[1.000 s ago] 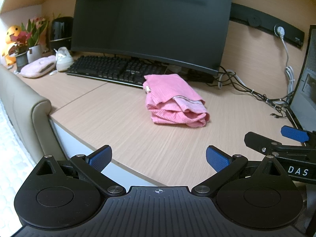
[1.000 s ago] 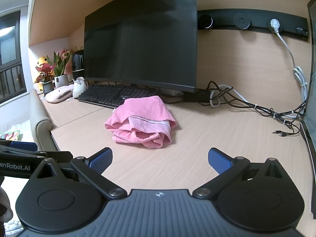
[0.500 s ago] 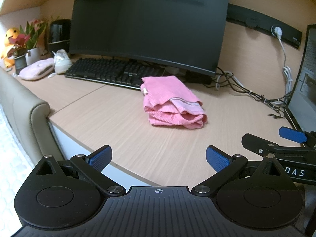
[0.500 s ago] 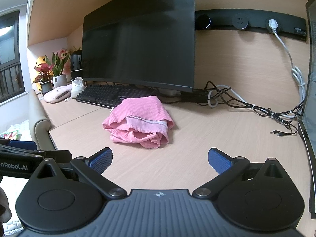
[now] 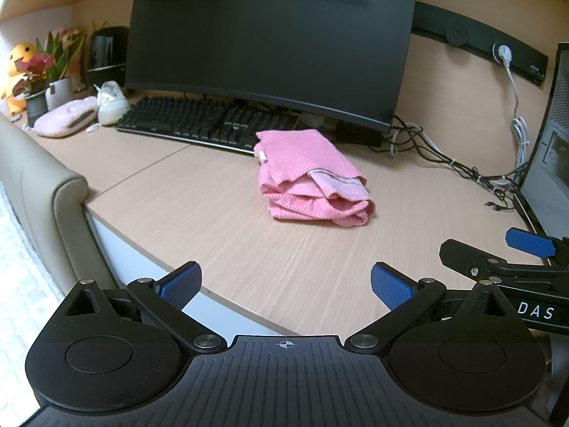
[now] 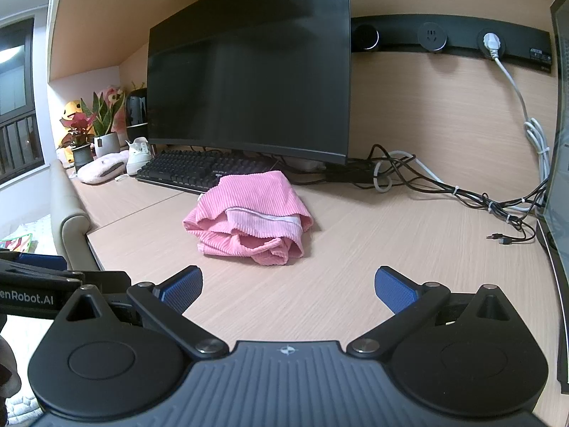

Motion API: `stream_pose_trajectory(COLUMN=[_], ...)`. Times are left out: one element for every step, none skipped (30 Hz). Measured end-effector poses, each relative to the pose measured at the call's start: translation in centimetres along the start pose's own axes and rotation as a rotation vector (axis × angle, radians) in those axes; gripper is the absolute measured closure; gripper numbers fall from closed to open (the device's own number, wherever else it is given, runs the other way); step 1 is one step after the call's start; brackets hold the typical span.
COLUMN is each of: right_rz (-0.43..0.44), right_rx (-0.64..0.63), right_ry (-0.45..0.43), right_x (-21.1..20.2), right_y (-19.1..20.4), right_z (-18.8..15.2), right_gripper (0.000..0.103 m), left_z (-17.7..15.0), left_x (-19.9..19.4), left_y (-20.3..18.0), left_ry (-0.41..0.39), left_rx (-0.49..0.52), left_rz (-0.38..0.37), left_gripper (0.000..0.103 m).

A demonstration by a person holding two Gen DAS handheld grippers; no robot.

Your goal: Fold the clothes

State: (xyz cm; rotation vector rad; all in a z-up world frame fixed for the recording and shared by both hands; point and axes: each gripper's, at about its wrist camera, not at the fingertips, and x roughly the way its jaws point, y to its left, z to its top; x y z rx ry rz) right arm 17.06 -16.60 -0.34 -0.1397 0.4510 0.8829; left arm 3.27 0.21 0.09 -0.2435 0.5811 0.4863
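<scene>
Pink corduroy garment (image 5: 313,178) lies in a loose folded bundle on the desk (image 5: 199,220), just in front of the keyboard (image 5: 202,122) and below the monitor (image 5: 270,42). From the left wrist view, our left tool (image 5: 284,281) hangs at the near desk edge with its blue pads spread wide and nothing between them, well apart from the cloth. Our right tool (image 5: 505,259) shows at the right edge, low over the desk. We judge the fold looks done or nearly so; the top flap sits uneven, so a careless pinch there could drag the layers open. The far edge of the bundle is close to the keyboard, and a push that way could shove cloth onto the keys.

From the right wrist view, the garment (image 6: 249,220) sits centred ahead of our right tool (image 6: 288,284), whose pads are likewise released and empty. Our left tool (image 6: 39,281) shows at the left edge. A tangle of cables (image 6: 455,192) runs along the right back of the desk, with a loose plug end (image 6: 498,237) lying on the wood; a wide sweep to the right could snag them. A potted plant (image 6: 101,131), a pink pouch (image 6: 103,170) and a small white shoe (image 6: 138,156) stand well to the left, clear of our work.
</scene>
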Motion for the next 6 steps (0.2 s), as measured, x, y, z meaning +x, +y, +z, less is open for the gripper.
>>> stream_pose_trajectory(right_rz=[-0.001,-0.002,-0.003,-0.002,0.002,0.006], right_rx=[0.001,0.004,0.008,0.011,0.016,0.019], right_ry=[0.0,0.0,-0.001,0.0,0.003,0.006], right_x=[0.03,0.06,0.1,0.15,0.23,0.31], right_y=[0.01,-0.02,-0.04,-0.07,-0.12,-0.16], right_z=[0.03,0.09,0.16,0.23,0.31,0.41], right_gripper=[0.0,0.0,0.0,0.0,0.0,0.0], left_z=[0.03,0.08,0.15,0.24,0.33,0.44], left_x=[0.0,-0.01,-0.02,-0.01,0.0,0.03], left_y=[0.0,-0.02,-0.04,-0.06,-0.09,-0.09], left_ry=[-0.001,-0.004,-0.007,-0.011,-0.015,-0.019], left_rx=[0.001,0.002,0.004,0.007,0.01,0.01], left_rz=[0.0,0.002,0.002,0.001,0.0,-0.004], left_gripper=[0.0,0.0,0.0,0.0,0.0,0.0])
